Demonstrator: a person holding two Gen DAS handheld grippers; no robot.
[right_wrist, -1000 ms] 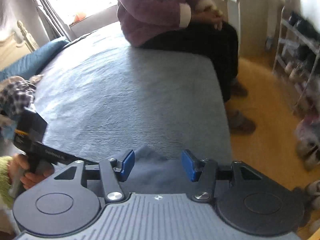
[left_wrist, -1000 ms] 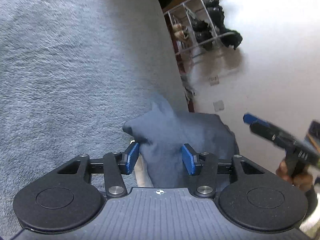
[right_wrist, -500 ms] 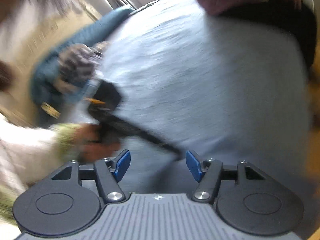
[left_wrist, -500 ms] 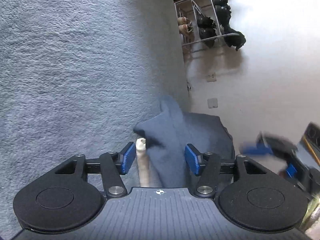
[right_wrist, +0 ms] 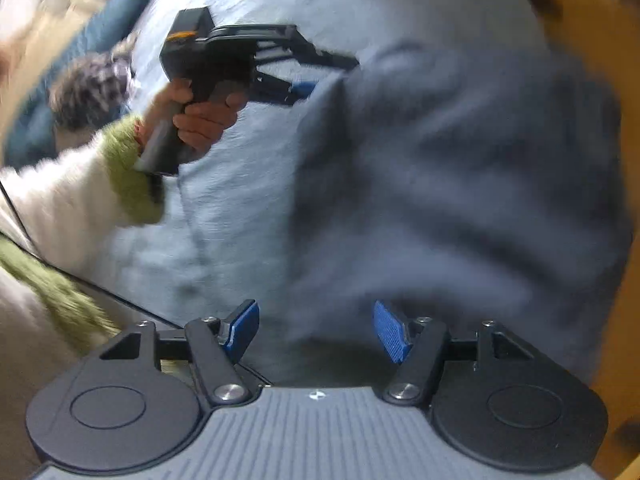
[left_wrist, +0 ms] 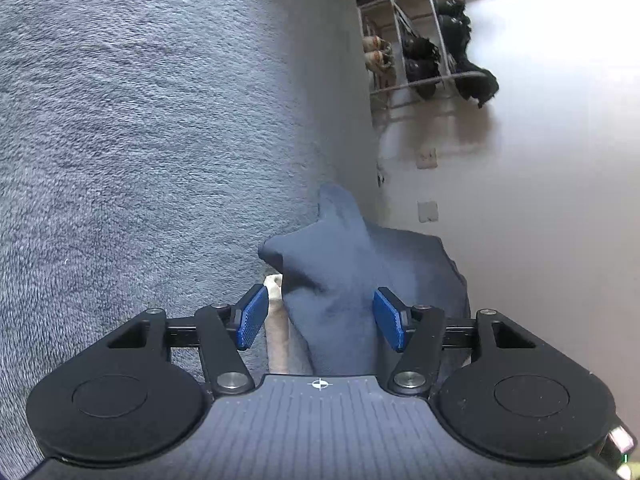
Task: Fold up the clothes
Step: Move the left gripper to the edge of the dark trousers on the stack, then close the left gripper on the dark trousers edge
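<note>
both tools open over garment

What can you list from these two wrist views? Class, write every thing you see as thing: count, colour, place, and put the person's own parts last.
garment: one, dark blue, rumpled at the edge of the bed, between the fingers of the left gripper.
bed cover: one, fuzzy grey-blue, fills the left of the left wrist view.
pale strip: one, cream, beside the garment; what it is cannot be told.
shoe rack: one, white wire, by the wall, holding dark shoes.
wall: one, white, right of the left wrist view.
checked cloth: one, dark and white, blurred, far left on the bed.
left gripper: one, black with blue pads, open around the garment.
right gripper: one, same make, open above the garment.
left hand: one, gripping the handle.
sleeve: one, white with green cuff.
</note>
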